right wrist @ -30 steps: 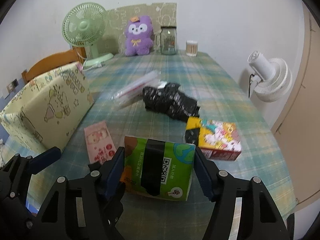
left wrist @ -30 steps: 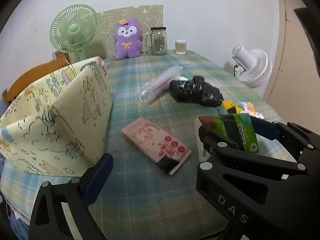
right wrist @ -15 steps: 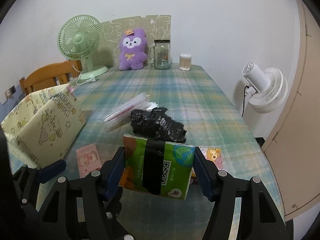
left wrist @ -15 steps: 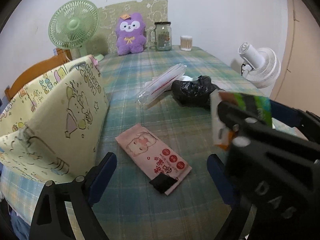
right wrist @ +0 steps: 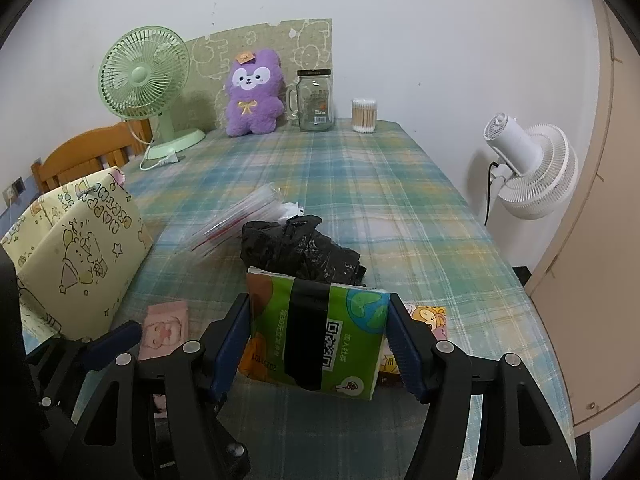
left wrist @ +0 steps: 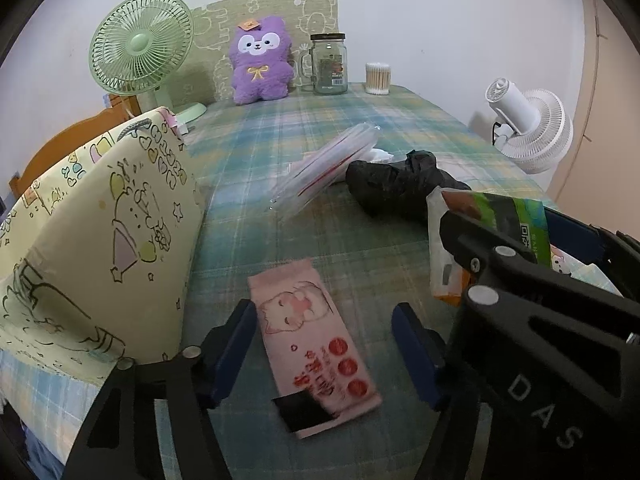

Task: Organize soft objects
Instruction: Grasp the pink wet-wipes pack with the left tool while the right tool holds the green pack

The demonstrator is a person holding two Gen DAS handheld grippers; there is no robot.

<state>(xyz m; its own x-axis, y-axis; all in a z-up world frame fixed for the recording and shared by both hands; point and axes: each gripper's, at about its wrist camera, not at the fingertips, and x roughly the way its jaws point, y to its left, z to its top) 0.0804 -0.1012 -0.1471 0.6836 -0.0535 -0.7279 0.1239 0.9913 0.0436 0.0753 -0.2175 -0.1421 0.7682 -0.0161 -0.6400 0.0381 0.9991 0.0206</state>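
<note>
My right gripper (right wrist: 320,344) is shut on a green tissue pack (right wrist: 320,336) and holds it above the table; the pack also shows in the left wrist view (left wrist: 500,236). My left gripper (left wrist: 328,354) is open, its fingers on either side of a pink tissue pack (left wrist: 312,344) lying flat on the plaid tablecloth; the pink pack also shows at lower left of the right wrist view (right wrist: 164,328). A yellow cartoon-print fabric bag (left wrist: 92,240) stands open at the left, seen too in the right wrist view (right wrist: 76,256).
A black plastic bag (right wrist: 300,248) and a clear sleeve of straws (right wrist: 240,220) lie mid-table. A yellow cartoon tissue pack (right wrist: 428,320) lies behind the green one. A green fan (right wrist: 144,80), purple plush (right wrist: 252,96), glass jar (right wrist: 316,100) and cotton swabs (right wrist: 364,116) stand at the back. A white fan (right wrist: 532,168) stands off the right edge.
My right gripper has lifted the green tissue pack up off the table. My left gripper has moved right and forward, so its fingers now flank the pink tissue pack.
</note>
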